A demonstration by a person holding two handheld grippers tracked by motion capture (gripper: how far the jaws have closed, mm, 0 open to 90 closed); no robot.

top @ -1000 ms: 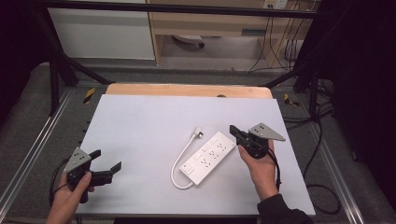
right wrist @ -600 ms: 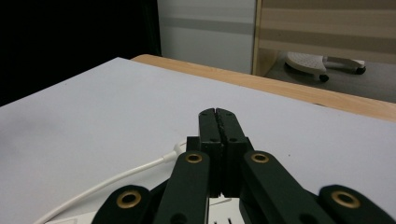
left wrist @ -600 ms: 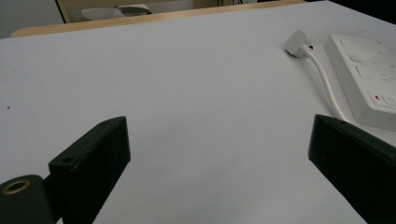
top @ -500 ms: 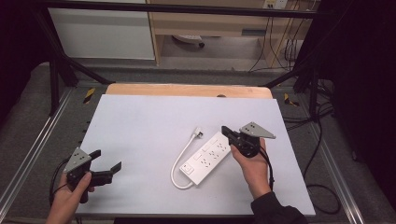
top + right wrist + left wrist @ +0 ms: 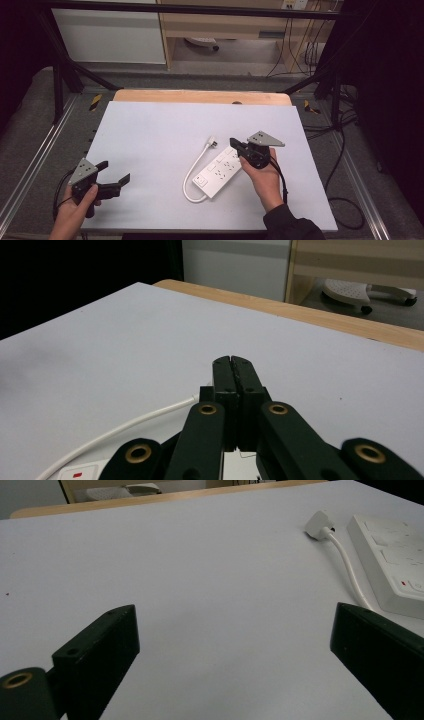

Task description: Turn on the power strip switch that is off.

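Observation:
A white power strip [image 5: 217, 172] lies slantwise on the white table [image 5: 150, 135], right of the middle. Its white cable [image 5: 192, 172] loops round to a plug [image 5: 213, 142] lying beside its far end. My right gripper [image 5: 234, 143] is shut with nothing in it and hovers over the strip's far right end, jaws pointing left. From the right gripper view the closed jaws [image 5: 232, 361] stand above the cable [image 5: 135, 422] and the strip [image 5: 80, 472]. My left gripper [image 5: 114, 171] is open at the near left corner. Its view has the strip [image 5: 395, 565] and plug [image 5: 317, 525] at far right.
A bare wooden strip [image 5: 200, 96] runs along the table's far edge. Dark metal frame rails [image 5: 60, 80] flank the table. Loose cables [image 5: 345, 150] trail on the floor to the right. A pale cabinet [image 5: 110, 35] stands behind.
My right gripper has slid left, from beside the strip's far end to over it, staying shut. The left gripper has kept still.

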